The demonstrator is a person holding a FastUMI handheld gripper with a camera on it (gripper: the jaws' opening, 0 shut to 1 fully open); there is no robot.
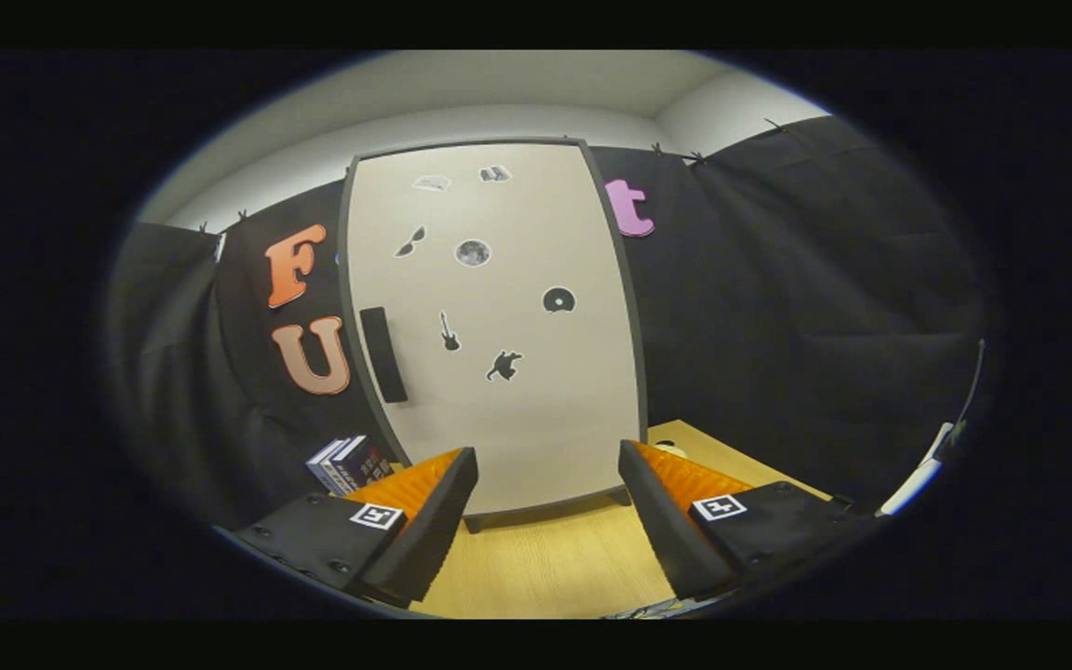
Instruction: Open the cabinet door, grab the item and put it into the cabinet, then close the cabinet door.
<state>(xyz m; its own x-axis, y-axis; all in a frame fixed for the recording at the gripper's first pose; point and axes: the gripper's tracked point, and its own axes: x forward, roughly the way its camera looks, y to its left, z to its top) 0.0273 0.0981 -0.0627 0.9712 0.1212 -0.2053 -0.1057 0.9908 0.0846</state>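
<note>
1. The claw (547, 507) is spread wide and holds nothing; bare desk (545, 568) lies between its two fingers.
2. One cabinet (499, 326) stands upright on the desk just beyond the fingers, long axis vertical, its door shut and facing the claw.
3. One black handle (383, 355) runs vertically near the door's left edge.
4. Seven small stickers are counted on the door.
5. Books (346, 462), apparently two, stand by the cabinet's lower left corner, behind the left finger.
6. A small white item (671, 449) sits by the cabinet's right side, partly hidden.
</note>
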